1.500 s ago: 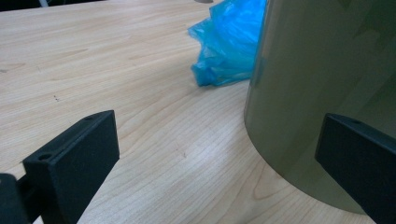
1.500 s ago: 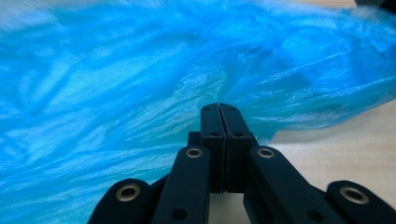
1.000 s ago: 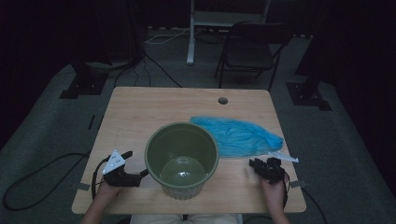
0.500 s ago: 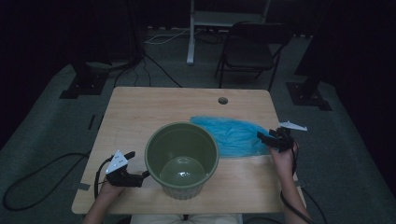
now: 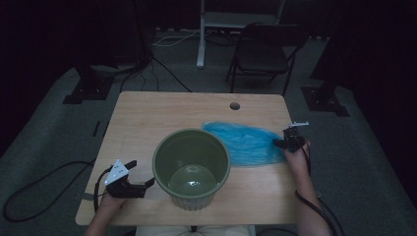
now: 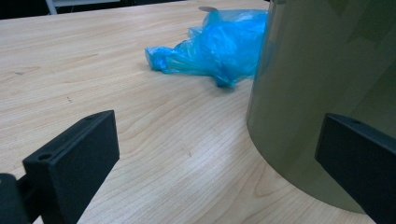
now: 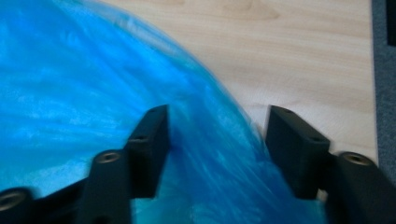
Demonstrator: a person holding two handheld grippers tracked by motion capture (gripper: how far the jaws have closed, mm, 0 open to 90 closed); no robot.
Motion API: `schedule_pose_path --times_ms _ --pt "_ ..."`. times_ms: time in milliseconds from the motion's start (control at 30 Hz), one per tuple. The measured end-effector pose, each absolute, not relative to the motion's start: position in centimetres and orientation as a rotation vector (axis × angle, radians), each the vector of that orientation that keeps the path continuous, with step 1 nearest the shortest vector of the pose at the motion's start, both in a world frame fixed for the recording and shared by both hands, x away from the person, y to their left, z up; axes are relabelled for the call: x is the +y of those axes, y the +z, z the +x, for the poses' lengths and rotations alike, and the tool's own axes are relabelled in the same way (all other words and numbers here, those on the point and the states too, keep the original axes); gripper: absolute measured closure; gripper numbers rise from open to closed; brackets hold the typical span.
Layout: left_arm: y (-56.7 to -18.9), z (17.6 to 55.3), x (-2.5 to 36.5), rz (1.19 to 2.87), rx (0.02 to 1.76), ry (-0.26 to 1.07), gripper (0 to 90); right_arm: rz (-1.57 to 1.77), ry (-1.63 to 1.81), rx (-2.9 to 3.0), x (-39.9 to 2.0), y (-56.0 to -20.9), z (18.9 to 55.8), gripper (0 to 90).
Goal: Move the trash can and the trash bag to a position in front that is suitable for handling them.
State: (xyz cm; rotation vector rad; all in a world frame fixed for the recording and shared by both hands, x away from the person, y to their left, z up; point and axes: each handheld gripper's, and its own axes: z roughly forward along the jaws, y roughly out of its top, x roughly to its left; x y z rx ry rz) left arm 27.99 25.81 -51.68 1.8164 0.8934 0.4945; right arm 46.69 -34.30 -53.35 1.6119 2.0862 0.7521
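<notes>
**Right gripper at the bag's edge, fingers closing**

The blue plastic bag (image 5: 245, 142) lay flat on the counter (image 5: 162, 113), just beside the green bin (image 5: 192, 167). The right gripper (image 7: 217, 140) straddled its near edge, fingers spread but just closing, film between them, not yet pinched. The thin film could slip free or bunch if caught shallowly. The left gripper (image 6: 219, 154) sat spread beside the bin. The right gripper view showed the film between the fingers; the high view showed the whole layout.
</notes>
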Motion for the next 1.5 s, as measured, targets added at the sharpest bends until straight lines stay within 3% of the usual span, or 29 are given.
schedule_pose_path --times_ms 33,67,100,200,367,733,900,1000,1167,1333,1500 --pt "-51.7 27.9 25.7 1.814 0.891 0.49 0.3 1.602 0.763 2.082 -34.3 -53.4 46.5 52.0" --pt "-51.8 27.9 25.6 1.815 0.889 0.489 0.3 1.588 0.779 2.077 -34.4 -53.4 46.1 67.8" --pt "-51.8 28.0 25.5 1.819 0.888 0.489 0.3 1.591 0.778 2.075 -34.4 -53.3 45.9 76.0" --pt "-51.8 28.0 25.4 1.83 0.879 0.485 0.3 1.641 0.8 2.061 -34.4 -53.2 44.9 81.0" --pt "-51.7 28.3 25.3 1.821 0.878 0.49 0.3 1.643 0.859 2.073 -33.9 -53.0 41.6 56.9" --pt "-51.8 28.5 24.6 1.853 0.854 0.49 0.3 1.649 1.13 2.162 -33.1 -53.4 29.9 42.0" --pt "-51.9 28.5 24.5 1.857 0.853 0.486 0.3 1.56 1.273 2.353 -31.1 -52.6 27.1 43.5" --pt "-51.9 28.6 24.5 1.855 0.855 0.484 0.3 1.489 1.238 2.356 -30.9 -51.9 27.9 39.9" --pt "-52.0 28.7 24.6 1.849 0.857 0.477 0.3 1.481 1.227 2.277 -31.1 -51.4 32.9 34.0" --pt "-52.1 28.7 24.6 1.847 0.864 0.475 0.3 1.459 1.21 2.316 -28.9 -52.3 38.8 33.7" --pt "-52.1 28.5 25.0 1.844 0.868 0.483 0.3 1.402 1.096 2.407 -26.3 -53.5 41.6 35.5"
